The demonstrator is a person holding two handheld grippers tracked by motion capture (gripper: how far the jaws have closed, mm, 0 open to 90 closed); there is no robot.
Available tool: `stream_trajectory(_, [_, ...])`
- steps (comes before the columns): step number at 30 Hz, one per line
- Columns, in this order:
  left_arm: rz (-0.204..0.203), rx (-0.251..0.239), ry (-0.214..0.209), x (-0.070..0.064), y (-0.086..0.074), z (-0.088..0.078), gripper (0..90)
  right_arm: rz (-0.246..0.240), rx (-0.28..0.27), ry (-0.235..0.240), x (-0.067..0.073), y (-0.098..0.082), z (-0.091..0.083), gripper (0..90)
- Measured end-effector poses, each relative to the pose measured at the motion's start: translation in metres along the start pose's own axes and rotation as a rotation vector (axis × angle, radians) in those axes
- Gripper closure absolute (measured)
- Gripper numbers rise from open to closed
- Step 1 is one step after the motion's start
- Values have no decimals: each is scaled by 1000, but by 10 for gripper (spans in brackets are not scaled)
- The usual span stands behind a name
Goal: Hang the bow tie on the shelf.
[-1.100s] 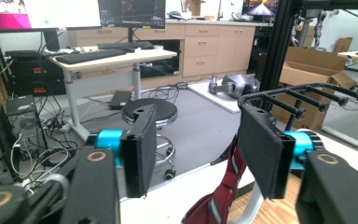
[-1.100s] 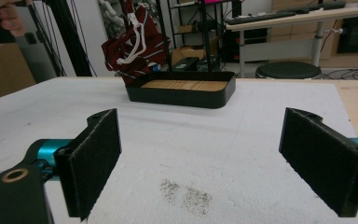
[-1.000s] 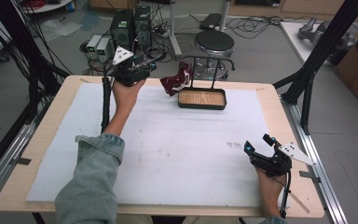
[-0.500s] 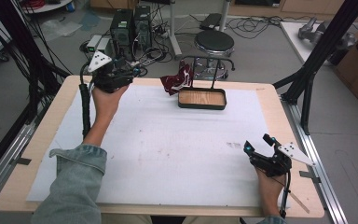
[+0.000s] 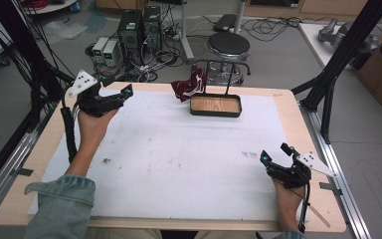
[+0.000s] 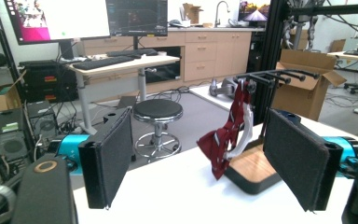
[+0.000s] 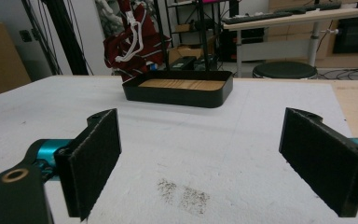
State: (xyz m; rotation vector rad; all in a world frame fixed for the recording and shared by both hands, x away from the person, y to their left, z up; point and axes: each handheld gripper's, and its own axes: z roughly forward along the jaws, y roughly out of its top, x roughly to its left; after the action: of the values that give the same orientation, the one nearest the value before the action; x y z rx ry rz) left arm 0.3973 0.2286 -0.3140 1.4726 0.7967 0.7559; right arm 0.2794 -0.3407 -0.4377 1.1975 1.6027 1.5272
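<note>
Grippers are both held open and empty: left gripper raised at the table's far left corner, aimed toward the red striped cloth draped on the rack above the wood-lined tray; right gripper rests low at the near right. White table covering is lightly soiled; computers and a stool stand beyond.

Faded denim sleeve on the left arm. Black handheld grippers with teal barrels, left and right, each topped by a pale three-cornered plate. Felt-like black jaw pads; black cable trailing.
</note>
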Motion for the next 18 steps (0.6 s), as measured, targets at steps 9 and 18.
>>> stream_trajectory(9, [6,13,27,4,-21,-38,198,5,3,-4,0,0,0,118])
stream_trajectory(18, [6,47,58,1,-45,-72,191,6,2,-5,0,0,0,118])
